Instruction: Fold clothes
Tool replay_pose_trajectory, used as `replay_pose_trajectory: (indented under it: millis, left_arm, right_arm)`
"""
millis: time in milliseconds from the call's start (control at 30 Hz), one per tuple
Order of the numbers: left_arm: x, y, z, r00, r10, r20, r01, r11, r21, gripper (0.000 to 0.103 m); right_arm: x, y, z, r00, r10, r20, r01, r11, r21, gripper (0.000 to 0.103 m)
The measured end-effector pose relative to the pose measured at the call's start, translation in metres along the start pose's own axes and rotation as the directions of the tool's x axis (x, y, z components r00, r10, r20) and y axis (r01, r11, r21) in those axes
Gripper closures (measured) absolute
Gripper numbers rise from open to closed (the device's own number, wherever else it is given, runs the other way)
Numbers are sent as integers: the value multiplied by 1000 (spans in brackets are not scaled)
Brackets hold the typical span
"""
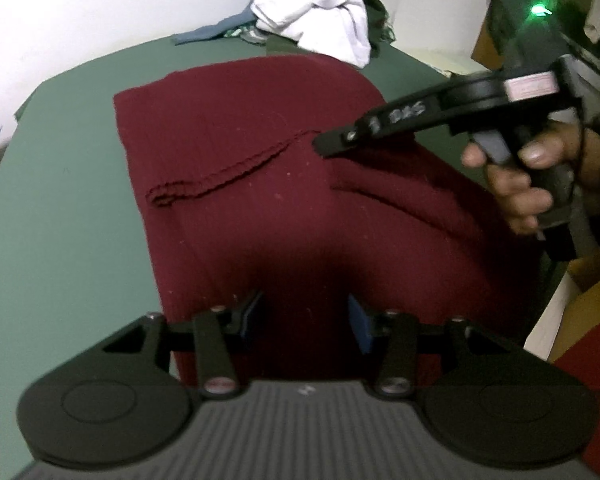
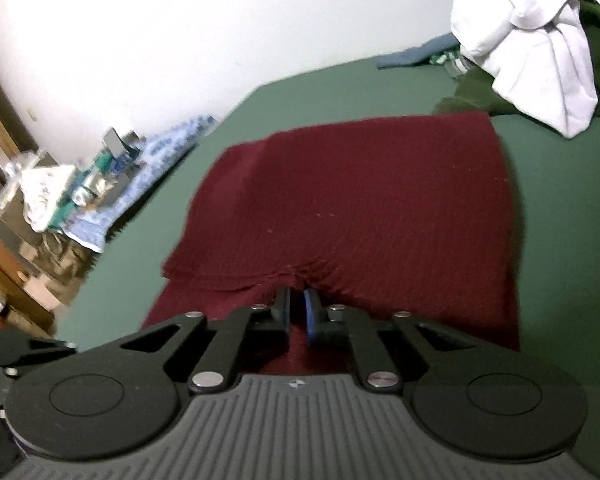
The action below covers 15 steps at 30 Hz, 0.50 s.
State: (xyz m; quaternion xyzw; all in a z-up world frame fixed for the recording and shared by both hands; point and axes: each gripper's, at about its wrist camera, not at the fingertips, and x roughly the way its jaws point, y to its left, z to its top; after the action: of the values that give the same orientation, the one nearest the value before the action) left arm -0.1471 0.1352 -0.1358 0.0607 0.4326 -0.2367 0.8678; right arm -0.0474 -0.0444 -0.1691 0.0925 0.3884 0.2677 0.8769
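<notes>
Beyond maroon garment (image 2: 352,200), white clothes pile (image 2: 528,48), right hand-held gripper (image 2: 298,312) pinching hem, left (image 1: 304,316) wide.

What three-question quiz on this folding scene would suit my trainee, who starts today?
1. True or false: the left tongs are shut.
2. What colour is the cloth that the right tongs pinch at its hem? A white, B maroon, C blue.
3. What lies past the cloth at the far end of the green bed?

Key: 1 false, they stand open over the cloth; 2 B; 3 a pile of loose clothes, white on top.
</notes>
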Motion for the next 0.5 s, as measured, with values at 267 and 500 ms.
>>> replay_pose_trajectory:
  millis: [267, 500]
  left_arm:
    - [-4, 4, 1, 999, -46, -14, 46, 999, 15, 46]
    - [-5, 4, -2, 997, -67, -33, 69, 997, 44, 46]
  right_arm:
    - [-23, 7, 1, 999, -6, 38, 8, 998, -60, 78]
    - [-5, 28, -2, 999, 43, 16, -41, 995, -96, 82]
